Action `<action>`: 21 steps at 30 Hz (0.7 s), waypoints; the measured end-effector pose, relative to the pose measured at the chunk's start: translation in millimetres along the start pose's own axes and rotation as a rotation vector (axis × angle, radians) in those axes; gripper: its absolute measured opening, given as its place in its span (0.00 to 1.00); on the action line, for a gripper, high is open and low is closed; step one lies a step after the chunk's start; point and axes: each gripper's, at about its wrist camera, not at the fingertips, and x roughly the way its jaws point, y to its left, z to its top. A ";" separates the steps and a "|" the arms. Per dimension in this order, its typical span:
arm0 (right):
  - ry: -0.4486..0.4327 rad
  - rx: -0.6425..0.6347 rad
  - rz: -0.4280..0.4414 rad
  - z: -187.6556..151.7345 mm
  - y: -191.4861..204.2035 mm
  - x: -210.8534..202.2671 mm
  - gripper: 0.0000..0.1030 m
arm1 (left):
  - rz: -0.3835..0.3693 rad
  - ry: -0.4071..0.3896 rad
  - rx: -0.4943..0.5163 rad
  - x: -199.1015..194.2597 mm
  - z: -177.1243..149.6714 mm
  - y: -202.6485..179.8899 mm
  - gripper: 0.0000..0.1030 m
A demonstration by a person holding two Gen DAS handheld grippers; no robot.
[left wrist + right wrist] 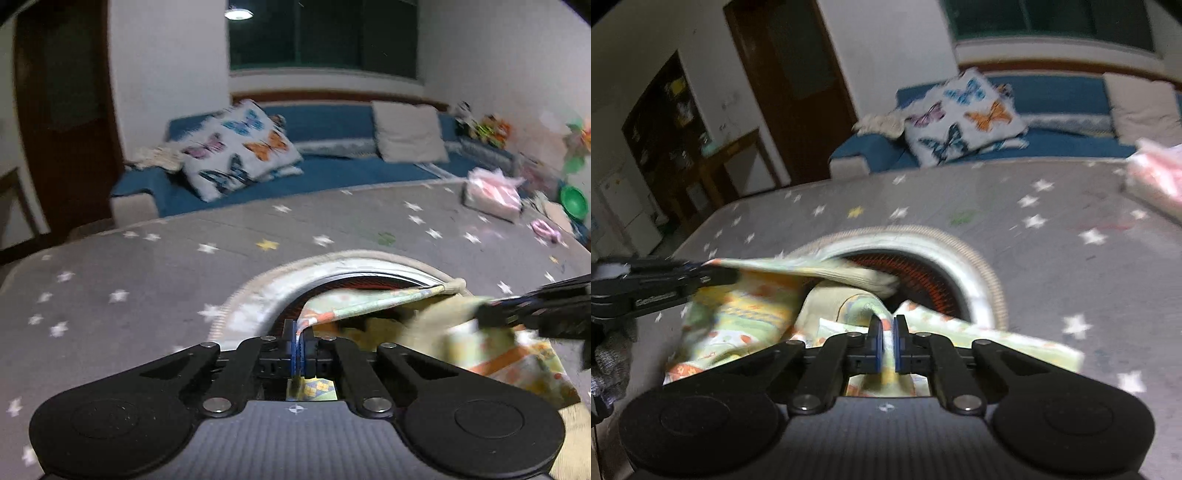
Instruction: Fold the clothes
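A small yellow-green printed garment with orange trim hangs between my two grippers over a grey star-patterned table. My left gripper is shut on one edge of it. My right gripper is shut on another edge of the garment. Each gripper shows in the other's view: the right one at the right edge, the left one at the left. The cloth sags and bunches between them, over a round opening in the table with an orange-red grille inside.
A pink-and-white tissue pack lies at the table's far right. Behind the table is a blue sofa with a butterfly cushion and a white cushion. Toys and a green bowl sit far right. A dark door stands left.
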 end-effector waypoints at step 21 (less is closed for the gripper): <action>-0.262 0.291 -0.299 -88.4 -100.1 -202.0 0.05 | 0.226 0.053 -0.222 -149.9 -124.1 77.3 0.01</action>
